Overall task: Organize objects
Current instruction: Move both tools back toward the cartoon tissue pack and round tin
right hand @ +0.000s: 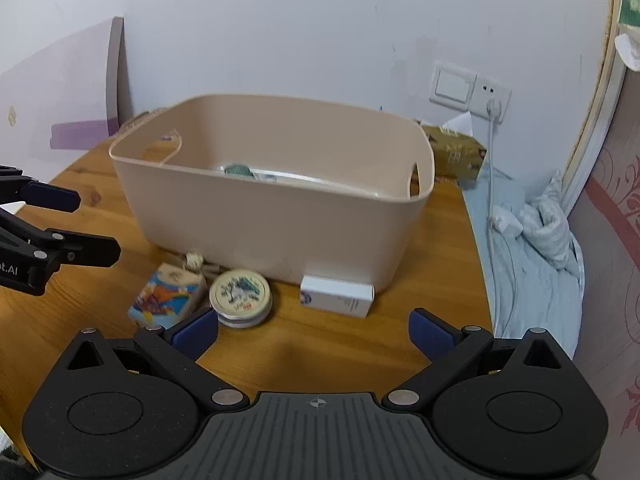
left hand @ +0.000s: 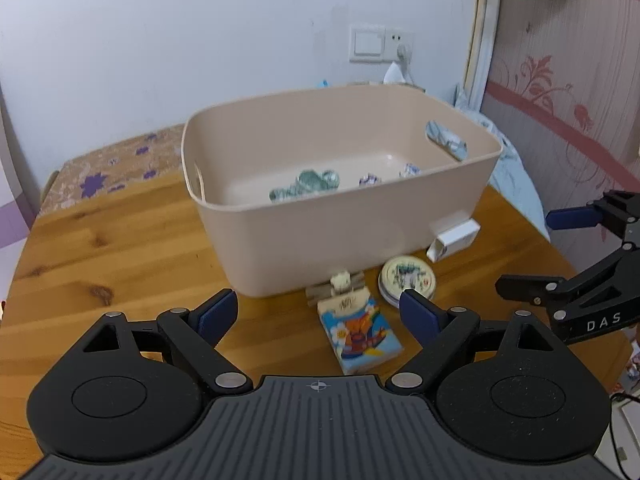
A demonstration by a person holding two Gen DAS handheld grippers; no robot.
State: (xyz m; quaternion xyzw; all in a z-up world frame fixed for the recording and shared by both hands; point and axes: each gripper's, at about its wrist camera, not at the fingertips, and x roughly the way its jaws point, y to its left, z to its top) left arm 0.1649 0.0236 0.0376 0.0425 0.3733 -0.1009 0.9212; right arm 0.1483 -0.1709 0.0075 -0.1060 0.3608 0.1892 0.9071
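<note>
A beige plastic bin [left hand: 320,236] [right hand: 256,236] stands on the wooden table [left hand: 100,240] [right hand: 320,344]. Green and blue-white wrapped items [left hand: 308,184] lie inside it. In front of it lie a colourful cartoon box [left hand: 358,336] [right hand: 164,298], a round tin [left hand: 406,278] [right hand: 240,294], a small white box [left hand: 454,240] [right hand: 338,294] and a small wooden figure [left hand: 340,282]. My left gripper [left hand: 320,316] is open and empty, just above the cartoon box. My right gripper [right hand: 314,334] is open and empty, in front of the tin and white box; it also shows in the left wrist view [left hand: 532,252].
A white wall with a switch and socket [left hand: 380,44] [right hand: 470,88] is behind the table. A bed with pale blue bedding [right hand: 532,264] lies right of the table. A brown tissue box [right hand: 456,152] sits behind the bin. A floral cloth [left hand: 116,168] covers the table's far left.
</note>
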